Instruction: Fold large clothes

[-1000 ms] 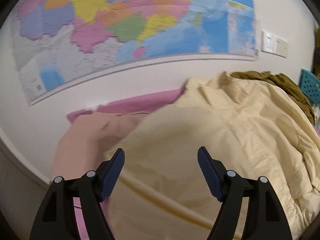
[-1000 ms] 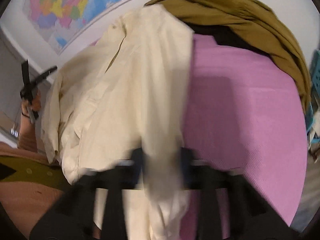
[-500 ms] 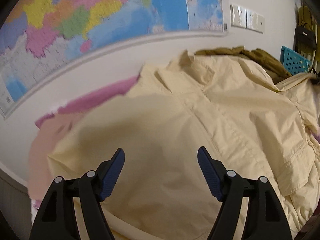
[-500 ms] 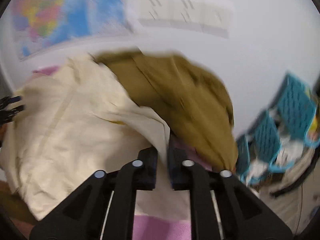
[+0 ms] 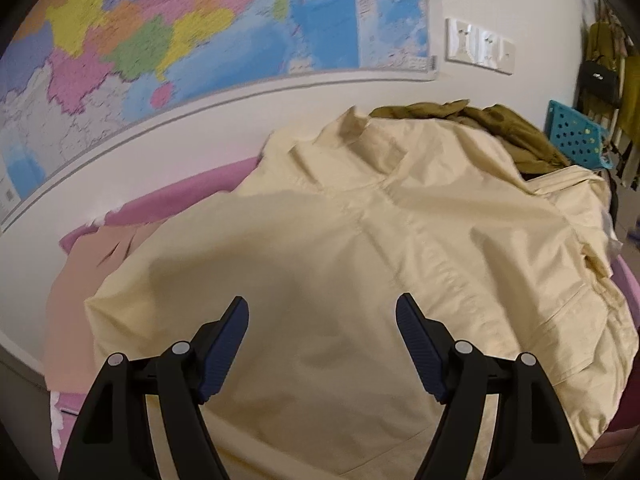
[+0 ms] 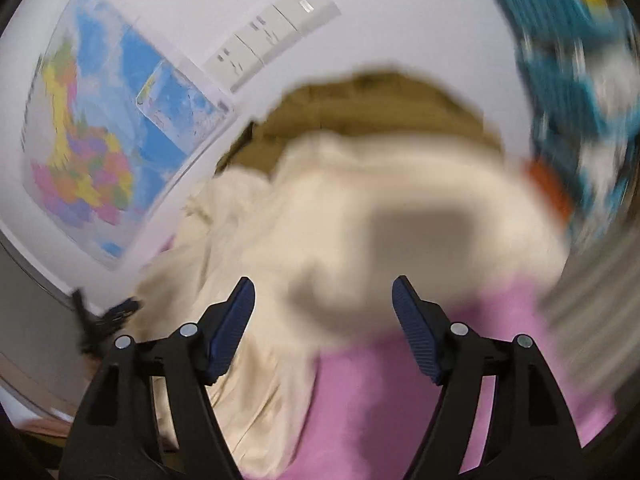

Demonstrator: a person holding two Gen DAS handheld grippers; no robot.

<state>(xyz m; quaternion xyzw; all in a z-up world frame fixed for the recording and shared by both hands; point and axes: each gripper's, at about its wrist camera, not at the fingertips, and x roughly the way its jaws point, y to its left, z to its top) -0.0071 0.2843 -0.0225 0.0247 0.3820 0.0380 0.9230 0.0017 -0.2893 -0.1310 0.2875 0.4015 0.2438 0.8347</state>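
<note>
A: Right gripper (image 6: 323, 312), jaws just sprung wide, nothing between them; left gripper (image 5: 322, 328) wide and empty over the cream cotton jacket (image 5: 360, 264) spread on the pink bed cover (image 6: 400, 408).

B: Spreading looks done; next needs a fresh grasp on an edge; one cream jacket, one crumpled olive garment (image 5: 500, 128) behind.

Cream jacket (image 5: 360, 280) — matt, creased woven cloth; pink cover (image 6: 380, 400) — soft matt fabric; wall map (image 5: 180, 32) — glossy paper.
</note>
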